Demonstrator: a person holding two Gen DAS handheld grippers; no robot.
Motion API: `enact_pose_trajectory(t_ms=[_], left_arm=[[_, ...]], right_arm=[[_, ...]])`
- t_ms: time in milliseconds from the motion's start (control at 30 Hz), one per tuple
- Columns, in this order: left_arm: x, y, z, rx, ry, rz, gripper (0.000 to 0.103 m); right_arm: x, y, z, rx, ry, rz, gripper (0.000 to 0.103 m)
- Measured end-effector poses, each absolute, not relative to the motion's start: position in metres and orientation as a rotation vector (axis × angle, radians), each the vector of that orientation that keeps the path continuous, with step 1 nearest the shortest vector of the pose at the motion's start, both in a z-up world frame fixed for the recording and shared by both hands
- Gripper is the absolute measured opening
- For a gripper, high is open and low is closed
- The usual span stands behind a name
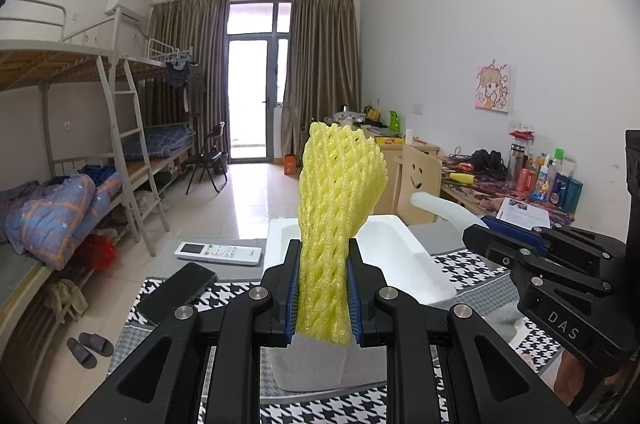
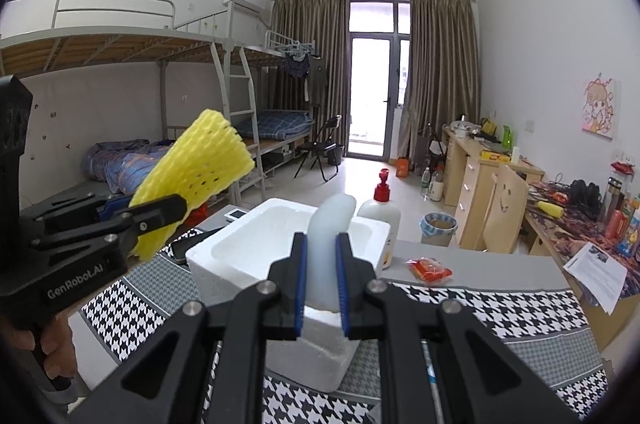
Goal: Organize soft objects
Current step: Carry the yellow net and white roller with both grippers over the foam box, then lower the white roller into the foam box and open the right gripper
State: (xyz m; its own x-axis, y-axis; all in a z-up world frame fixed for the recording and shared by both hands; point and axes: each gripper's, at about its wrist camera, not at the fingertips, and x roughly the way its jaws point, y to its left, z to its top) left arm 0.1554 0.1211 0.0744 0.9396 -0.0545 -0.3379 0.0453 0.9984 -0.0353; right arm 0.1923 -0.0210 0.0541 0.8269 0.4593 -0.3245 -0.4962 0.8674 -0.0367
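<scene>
My left gripper is shut on a yellow foam net sleeve that stands up between the jaws, above a white foam box. My right gripper is shut on a white foam piece that curves upward, held over the same white foam box. In the right wrist view the left gripper with the yellow sleeve is at the left. In the left wrist view the right gripper with the white foam piece is at the right.
The box sits on a houndstooth cloth on a table. A black phone and a white remote lie at its left. A white pump bottle and a red packet are behind and right of the box.
</scene>
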Motion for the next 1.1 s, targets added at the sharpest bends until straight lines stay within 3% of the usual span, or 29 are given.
enact_pose_trajectory(t_ms=[1100], left_arm=[[0.213, 0.152, 0.063, -0.055, 0.377, -0.050, 0.022]], right_arm=[[0.248, 0.020, 0.045, -0.140, 0.402, 0.509, 0.017]])
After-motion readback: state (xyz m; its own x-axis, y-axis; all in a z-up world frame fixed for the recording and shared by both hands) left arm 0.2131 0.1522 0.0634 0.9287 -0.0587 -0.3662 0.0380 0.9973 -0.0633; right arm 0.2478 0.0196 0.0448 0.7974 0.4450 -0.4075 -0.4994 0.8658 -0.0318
